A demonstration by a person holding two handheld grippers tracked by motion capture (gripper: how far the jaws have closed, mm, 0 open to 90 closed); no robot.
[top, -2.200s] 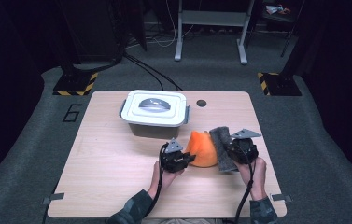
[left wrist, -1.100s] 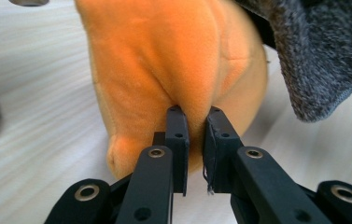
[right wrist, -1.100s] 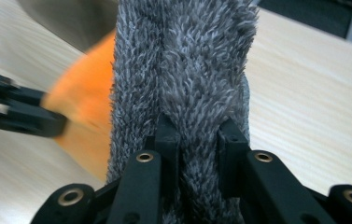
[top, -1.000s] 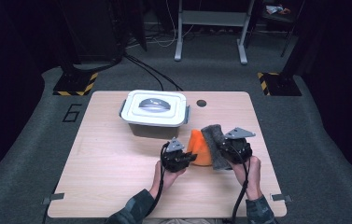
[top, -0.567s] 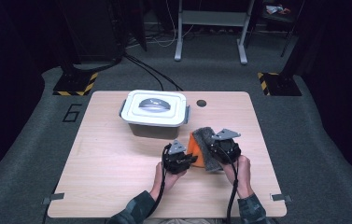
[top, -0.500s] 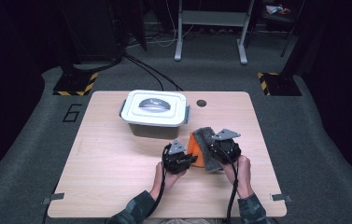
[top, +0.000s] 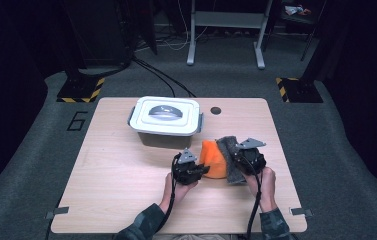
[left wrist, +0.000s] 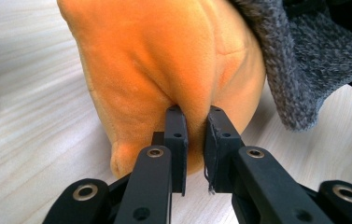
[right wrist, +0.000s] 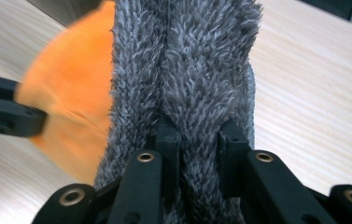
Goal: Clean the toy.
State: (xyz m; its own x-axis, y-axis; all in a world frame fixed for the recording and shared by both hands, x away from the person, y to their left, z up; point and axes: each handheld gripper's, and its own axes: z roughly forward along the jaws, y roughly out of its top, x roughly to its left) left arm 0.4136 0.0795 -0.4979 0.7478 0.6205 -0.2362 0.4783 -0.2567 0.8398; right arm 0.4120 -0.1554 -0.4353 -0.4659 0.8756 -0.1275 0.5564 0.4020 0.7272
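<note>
An orange plush cloth (top: 213, 159) lies bunched on the wooden table (top: 121, 175), with a grey fuzzy cloth (top: 230, 159) folded against its right side. My left gripper (top: 202, 170) is shut on a fold of the orange cloth (left wrist: 164, 70), pinched between its black fingertips (left wrist: 177, 133). My right gripper (top: 237, 159) is shut on the grey cloth (right wrist: 187, 79), whose pile bulges up between the jaws. In the right gripper view the orange cloth (right wrist: 71, 107) shows blurred at the left, with the left gripper's black jaw in front of it.
A white lidded box (top: 165, 120) stands just behind the cloths at the table's middle. A dark round hole (top: 216, 110) sits in the tabletop to its right. Dark floor, cables and stands surround the table.
My right gripper has carried the grey cloth leftward, folding it over the orange cloth, which is now mostly covered. The left gripper has stayed in place.
</note>
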